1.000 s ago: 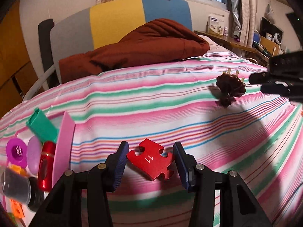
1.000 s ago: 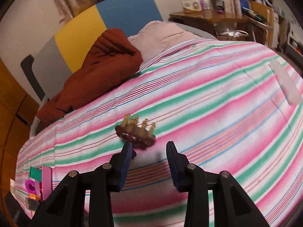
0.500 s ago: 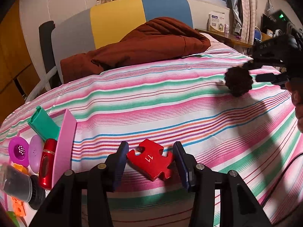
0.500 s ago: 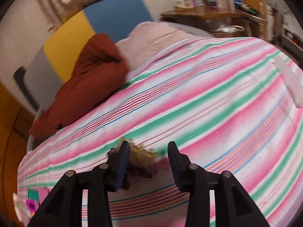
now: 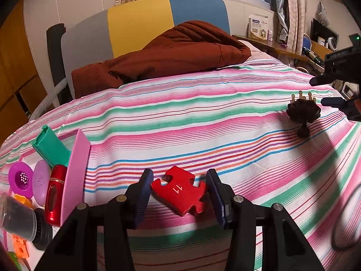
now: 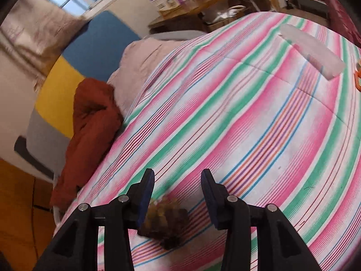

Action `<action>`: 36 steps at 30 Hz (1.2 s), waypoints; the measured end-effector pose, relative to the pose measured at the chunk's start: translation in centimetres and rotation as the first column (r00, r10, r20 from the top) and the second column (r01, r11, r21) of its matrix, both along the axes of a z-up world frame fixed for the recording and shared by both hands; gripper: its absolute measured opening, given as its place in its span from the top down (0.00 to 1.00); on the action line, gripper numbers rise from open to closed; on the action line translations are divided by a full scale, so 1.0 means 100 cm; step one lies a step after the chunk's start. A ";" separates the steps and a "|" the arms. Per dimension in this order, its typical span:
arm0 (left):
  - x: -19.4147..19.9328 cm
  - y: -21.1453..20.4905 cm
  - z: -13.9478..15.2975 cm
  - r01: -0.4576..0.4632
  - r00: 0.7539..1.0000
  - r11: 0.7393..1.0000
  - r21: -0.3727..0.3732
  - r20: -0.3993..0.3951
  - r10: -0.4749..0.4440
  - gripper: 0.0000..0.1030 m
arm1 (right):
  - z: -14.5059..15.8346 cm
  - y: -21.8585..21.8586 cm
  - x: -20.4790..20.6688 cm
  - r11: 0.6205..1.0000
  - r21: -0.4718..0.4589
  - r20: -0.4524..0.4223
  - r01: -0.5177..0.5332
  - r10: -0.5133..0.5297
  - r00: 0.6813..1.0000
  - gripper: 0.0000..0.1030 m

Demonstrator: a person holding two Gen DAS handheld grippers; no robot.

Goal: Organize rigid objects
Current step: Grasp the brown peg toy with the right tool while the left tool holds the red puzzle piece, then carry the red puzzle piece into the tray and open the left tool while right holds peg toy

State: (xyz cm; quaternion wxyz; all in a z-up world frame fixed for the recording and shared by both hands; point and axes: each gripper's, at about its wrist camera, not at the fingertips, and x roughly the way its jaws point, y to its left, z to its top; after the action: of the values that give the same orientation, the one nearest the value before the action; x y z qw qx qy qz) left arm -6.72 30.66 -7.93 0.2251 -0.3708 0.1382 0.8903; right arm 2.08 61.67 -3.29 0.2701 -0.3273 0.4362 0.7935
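The left gripper (image 5: 179, 186) stands open low in the frame, its blue pads flanking a flat red jigsaw-shaped piece (image 5: 180, 189) marked 11 on the striped bedsheet (image 5: 180, 122). The right gripper (image 6: 178, 188), likewise spread, hovers over a blurred dark brown bristled brush (image 6: 165, 225). A pink tray (image 5: 75, 178) of small objects sits lower left.

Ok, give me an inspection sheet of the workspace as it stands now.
Surface: striped bedspread, bare between items.
Job's things: red puzzle piece lies flat between the left gripper fingers; dark hair brush, bristles up, lies by the right gripper.
Clutter: pink tray holds a green box, red bottle, purple strainer.
Grippers: both open, neither holding.
Cables: one dark loop at the right edge.
Surroundings: brown quilt, headboard, desk.
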 end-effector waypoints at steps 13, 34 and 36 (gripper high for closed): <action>0.000 0.001 -0.001 -0.002 1.000 1.000 -0.003 -0.004 0.002 0.52 | -0.012 -0.047 -0.031 0.977 0.074 0.160 -0.198 0.185 0.970 0.36; 0.000 0.001 0.000 -0.003 1.000 1.000 -0.001 -0.003 0.003 0.52 | -0.001 -0.064 -0.027 0.952 0.048 0.029 -0.303 0.302 0.953 0.58; 0.000 0.000 0.000 -0.003 1.000 1.000 0.000 -0.003 0.003 0.52 | 0.001 -0.068 -0.024 0.952 0.039 0.019 -0.305 0.304 0.952 0.58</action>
State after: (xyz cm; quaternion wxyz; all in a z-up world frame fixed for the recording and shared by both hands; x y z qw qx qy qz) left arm -6.75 30.69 -7.94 0.2238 -0.3698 0.1380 0.8911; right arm -0.28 54.85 -3.17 0.1541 -0.3900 0.3623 0.8324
